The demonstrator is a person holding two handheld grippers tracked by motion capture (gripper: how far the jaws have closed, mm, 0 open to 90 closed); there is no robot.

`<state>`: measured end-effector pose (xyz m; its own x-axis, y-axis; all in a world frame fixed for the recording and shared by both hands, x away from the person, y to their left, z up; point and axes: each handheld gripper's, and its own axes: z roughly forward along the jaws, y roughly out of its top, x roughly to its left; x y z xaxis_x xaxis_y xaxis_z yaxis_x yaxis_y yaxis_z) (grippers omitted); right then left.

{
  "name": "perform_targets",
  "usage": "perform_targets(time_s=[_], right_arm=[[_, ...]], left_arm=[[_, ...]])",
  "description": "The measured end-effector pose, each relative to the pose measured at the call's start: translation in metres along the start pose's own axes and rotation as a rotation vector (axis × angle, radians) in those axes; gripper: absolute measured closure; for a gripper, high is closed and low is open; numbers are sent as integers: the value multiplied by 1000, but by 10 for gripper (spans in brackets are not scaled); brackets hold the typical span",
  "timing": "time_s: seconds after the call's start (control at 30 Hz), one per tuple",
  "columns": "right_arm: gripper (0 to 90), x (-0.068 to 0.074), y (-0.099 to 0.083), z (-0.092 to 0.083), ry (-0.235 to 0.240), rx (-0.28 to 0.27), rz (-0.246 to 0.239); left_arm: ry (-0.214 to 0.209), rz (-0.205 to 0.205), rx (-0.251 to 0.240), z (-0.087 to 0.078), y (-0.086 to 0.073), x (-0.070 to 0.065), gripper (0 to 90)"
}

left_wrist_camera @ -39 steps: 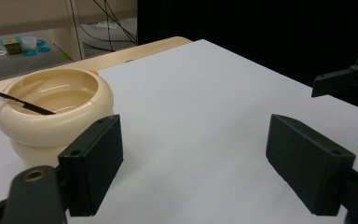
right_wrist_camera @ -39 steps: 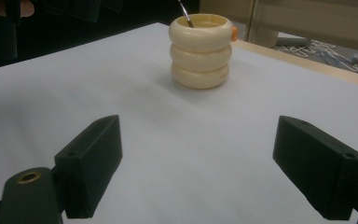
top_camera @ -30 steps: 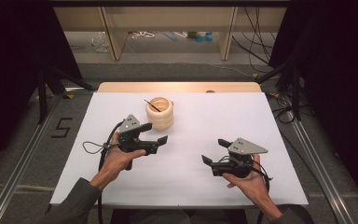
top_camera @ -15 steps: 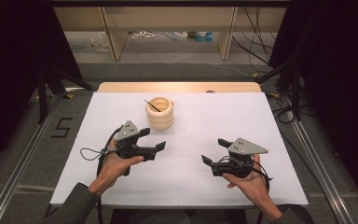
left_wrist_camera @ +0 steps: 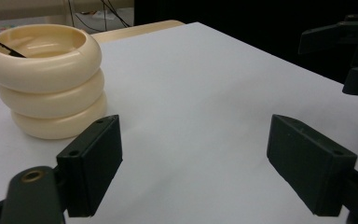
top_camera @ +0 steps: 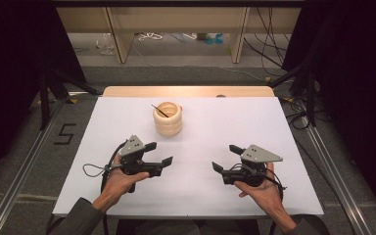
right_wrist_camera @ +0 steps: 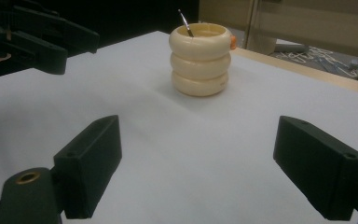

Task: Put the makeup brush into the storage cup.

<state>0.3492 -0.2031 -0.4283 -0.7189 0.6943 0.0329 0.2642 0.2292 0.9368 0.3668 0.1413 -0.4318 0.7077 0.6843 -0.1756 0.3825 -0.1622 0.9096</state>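
**Both claws released, cream pot standing apart**

We held the left claw (top_camera: 159,153) low over the white desk (top_camera: 274,122), its two black jaws spread wide with nothing between them. In the left gripper view we saw bare white desk surface between those jaws, and the cream ribbed pot (left_wrist_camera: 46,79) stood beyond the jaw on the left side of that view, near it but not touching.

We held the right claw (top_camera: 223,158) at the other side of the desk, well apart from the left one. Its jaws were likewise parted and empty, and in the right gripper view the pot (right_wrist_camera: 199,58) stood farther off, upright, roughly in line with the gap between the jaws.

From the high view the pot (top_camera: 168,119) sat toward the far middle of the desk, ahead of the left claw and nearer to it than to the right. It looked like three stacked rings. A thin dark stick (top_camera: 159,111) leaned inside the pot, with its upper end poking over the rim on the left side. Each of our hands gripped its tool from behind, with a cable trailing from each.
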Motion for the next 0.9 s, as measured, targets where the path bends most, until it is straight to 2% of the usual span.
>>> perform_targets(time_s=[0.17, 0.2, 0.3, 0.43, 0.53, 0.63, 0.9], right_arm=[[162, 0, 0, -1, -2, 14, -5], [162, 0, 0, -1, -1, 15, -6], [162, 1, 0, -1, 6, 12, -5], [162, 1, 0, 0, 9, 16, -4], [162, 1, 0, 0, 5, 14, -3], [161, 1, -1, 0, 11, 8, 3], [162, 1, -1, 0, 6, 10, -2]], left_arm=[[7, 13, -11, -2, -1, -1, 176], [9, -7, -11, -2, -2, -1, 176], [6, 6, -6, -3, -3, -1, 169], [3, -6, -8, -2, -3, -2, 168], [5, 4, -6, -3, -2, -1, 168], [5, -9, -8, -3, -3, -1, 168], [7, -7, -13, -3, -2, -1, 168]])
